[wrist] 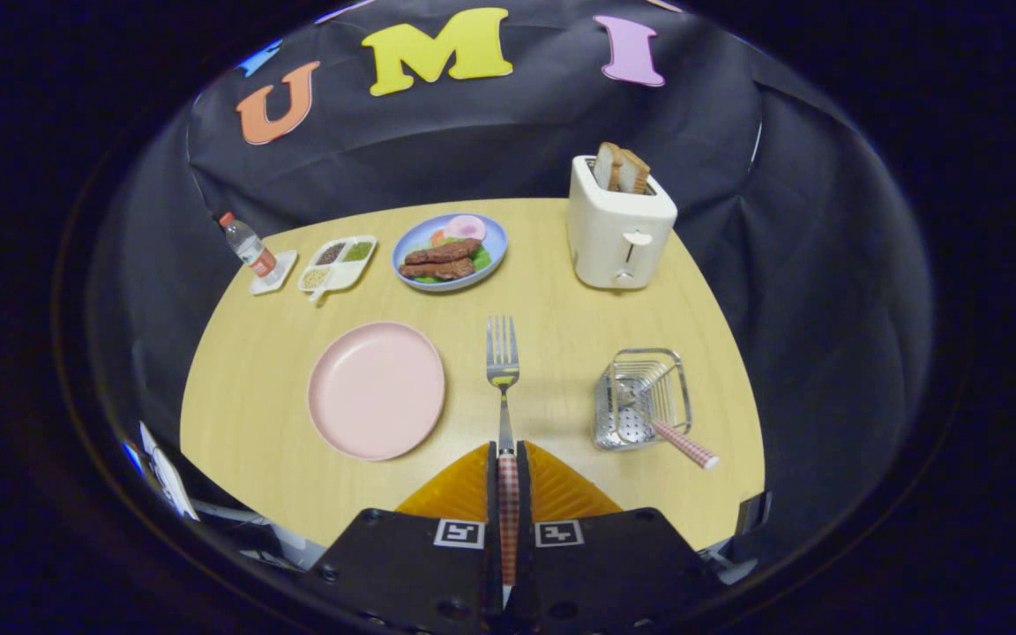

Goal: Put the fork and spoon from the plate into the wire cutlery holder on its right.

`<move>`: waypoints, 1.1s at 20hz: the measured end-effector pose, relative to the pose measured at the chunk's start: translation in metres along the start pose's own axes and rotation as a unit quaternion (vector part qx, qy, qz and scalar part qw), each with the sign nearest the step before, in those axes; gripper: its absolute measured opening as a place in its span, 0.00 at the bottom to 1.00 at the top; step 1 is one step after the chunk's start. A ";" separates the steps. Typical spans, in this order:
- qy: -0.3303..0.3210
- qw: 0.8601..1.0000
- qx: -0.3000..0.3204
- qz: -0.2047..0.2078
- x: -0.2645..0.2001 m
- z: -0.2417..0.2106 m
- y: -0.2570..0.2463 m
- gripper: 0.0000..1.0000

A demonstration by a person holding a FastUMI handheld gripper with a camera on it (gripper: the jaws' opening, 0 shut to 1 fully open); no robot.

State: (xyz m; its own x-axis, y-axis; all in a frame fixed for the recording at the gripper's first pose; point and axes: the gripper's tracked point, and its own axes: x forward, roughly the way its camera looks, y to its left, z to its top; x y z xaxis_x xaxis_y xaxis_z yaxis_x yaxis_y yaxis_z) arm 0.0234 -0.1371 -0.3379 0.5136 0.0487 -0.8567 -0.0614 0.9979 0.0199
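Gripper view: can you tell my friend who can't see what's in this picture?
The gripper is shut on a fork, tines forward, between an empty pink plate and a wire cutlery holder with a checked handle sticking out. Beyond stands a toaster.

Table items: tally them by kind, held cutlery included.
Plates: 2, pink plate, blue plate
Cutlery: 2, fork clamped in the tongs, checked handle in the wire holder
Toaster: 1
Divided tray: 1
Bottle: 1
Holder: 1
Total: 8

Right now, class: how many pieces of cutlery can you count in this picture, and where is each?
2. The fork is clamped by its handle in the gripper, tines pointing ahead. The other piece's handle sticks out of the wire cutlery holder; its head is hidden.
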 end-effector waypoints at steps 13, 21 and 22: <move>0.137 0.990 -0.005 -0.031 -0.007 0.007 -0.100 0.06; 0.276 0.959 0.063 -0.009 0.009 0.005 -0.103 0.06; 0.285 0.957 0.055 -0.013 0.013 0.005 -0.108 0.06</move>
State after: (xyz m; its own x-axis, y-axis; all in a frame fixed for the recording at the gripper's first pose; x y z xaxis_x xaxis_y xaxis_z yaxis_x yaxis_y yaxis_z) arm 0.0411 -0.2436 -0.3487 -0.0384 0.0244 -0.9990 0.0508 0.9985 0.0224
